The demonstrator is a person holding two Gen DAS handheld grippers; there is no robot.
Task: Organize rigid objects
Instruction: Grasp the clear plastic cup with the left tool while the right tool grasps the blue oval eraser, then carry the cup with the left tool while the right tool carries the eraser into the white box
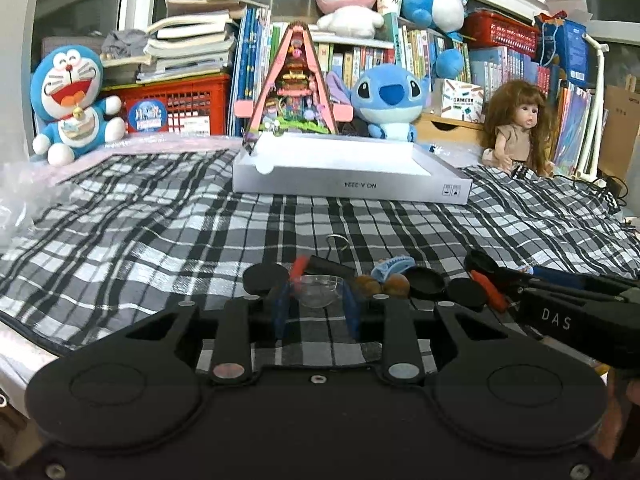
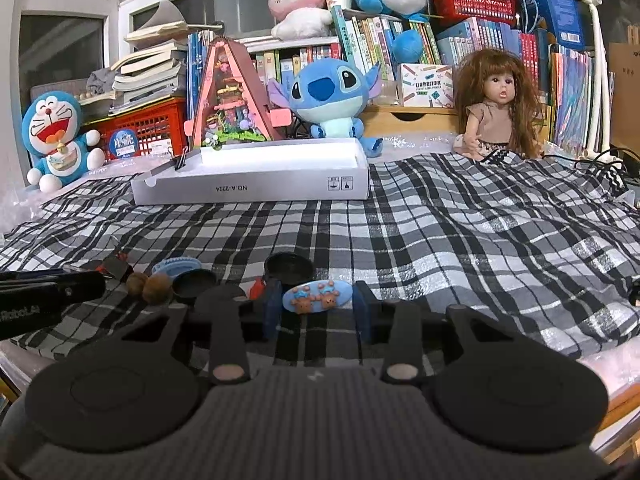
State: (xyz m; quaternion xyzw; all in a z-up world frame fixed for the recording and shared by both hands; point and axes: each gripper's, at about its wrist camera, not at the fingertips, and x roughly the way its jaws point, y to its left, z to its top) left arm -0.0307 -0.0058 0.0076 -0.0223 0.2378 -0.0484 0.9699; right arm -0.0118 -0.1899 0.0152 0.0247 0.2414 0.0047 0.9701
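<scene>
Both wrist cams sit low at the near edge of the bed (image 1: 160, 208), facing the box (image 1: 348, 184) and bookshelf (image 2: 380, 44) they share.

My right gripper (image 2: 316, 308) holds a blue hair clip (image 2: 317, 299) between its fingers (image 2: 272, 308) above the checked cloth (image 2: 440, 232); a white box (image 2: 256, 188) lies beyond.

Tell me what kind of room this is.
Most likely a child's bedroom or playroom. A checked cloth covers what looks like a bed or table, plush toys such as the blue Stitch plush and a doll sit along it, and packed children's books fill the shelves behind.
</scene>
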